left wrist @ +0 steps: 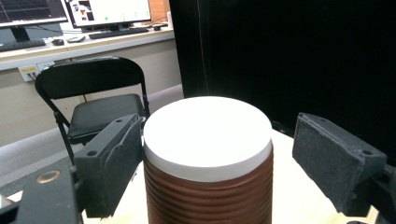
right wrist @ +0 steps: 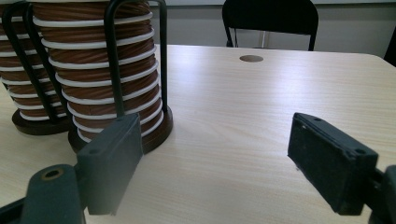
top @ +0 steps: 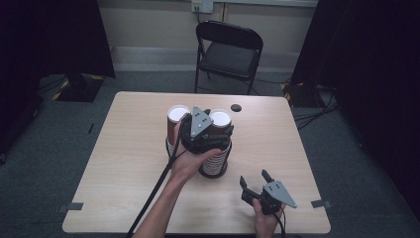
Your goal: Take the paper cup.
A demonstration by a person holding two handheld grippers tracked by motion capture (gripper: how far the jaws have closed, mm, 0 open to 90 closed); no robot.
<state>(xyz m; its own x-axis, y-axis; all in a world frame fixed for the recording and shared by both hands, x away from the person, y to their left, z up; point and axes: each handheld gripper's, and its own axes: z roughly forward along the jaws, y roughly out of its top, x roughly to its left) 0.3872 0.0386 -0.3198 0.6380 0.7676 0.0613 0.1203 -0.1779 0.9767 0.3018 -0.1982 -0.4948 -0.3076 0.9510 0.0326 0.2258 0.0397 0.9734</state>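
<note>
Left hand (top: 190, 161) reaches forward over the cup stacks, its left gripper (left wrist: 212, 154) level with the top paper cup (left wrist: 208, 158); the fingers stand apart, one pad touching the cup's side, the other clear. The cup tops the right-hand stack in the wire holder (right wrist: 112, 60) mid-tabletop (top: 133, 163). Right gripper (top: 256, 184) rests low at the near edge, fingers apart, empty.

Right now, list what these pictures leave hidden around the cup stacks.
- High view: the left gripper and hand cover the middle of both cup stacks, so their holders' fronts are hidden.
- Left gripper view: the lidded cup is cut off by the bottom edge; whether the right pad touches it is unclear.
- Right gripper view: the stack tops run past the top edge.
</note>
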